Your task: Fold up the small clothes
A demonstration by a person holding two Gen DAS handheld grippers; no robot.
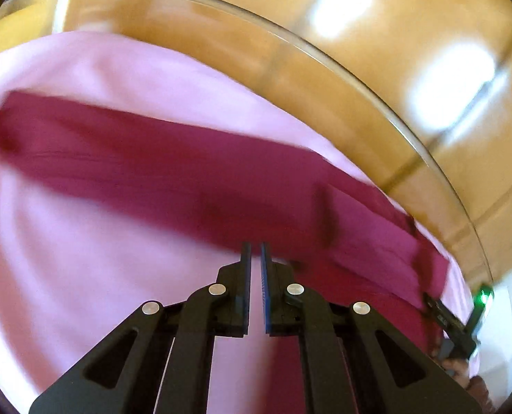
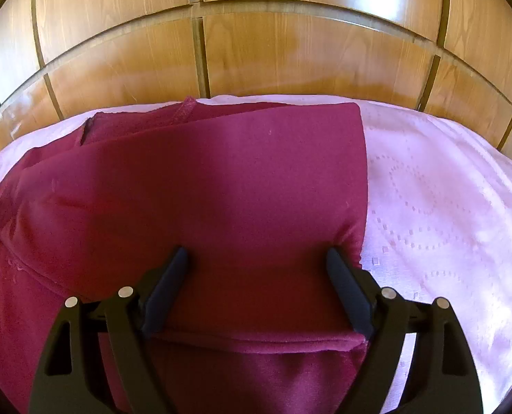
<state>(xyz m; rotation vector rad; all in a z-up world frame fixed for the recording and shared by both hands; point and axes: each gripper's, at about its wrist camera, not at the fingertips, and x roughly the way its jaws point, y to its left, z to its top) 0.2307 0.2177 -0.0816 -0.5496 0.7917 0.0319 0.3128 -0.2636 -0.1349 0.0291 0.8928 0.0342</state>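
Two grippers are working over one maroon garment (image 2: 200, 193) lying folded on one pink sheet (image 2: 445, 207): the right gripper (image 2: 257, 258) is gaping wide above it, the left gripper (image 1: 255, 253) is pinched closed on nothing, wooden panels (image 2: 290, 55) behind.

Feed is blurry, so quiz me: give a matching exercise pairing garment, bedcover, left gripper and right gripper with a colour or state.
Column one:
1 garment
2 bedcover
3 left gripper
4 right gripper

Column two:
A pale pink
B jaws wide apart
C dark magenta
D jaws shut, nothing between

Pairs: 1-C, 2-A, 3-D, 4-B
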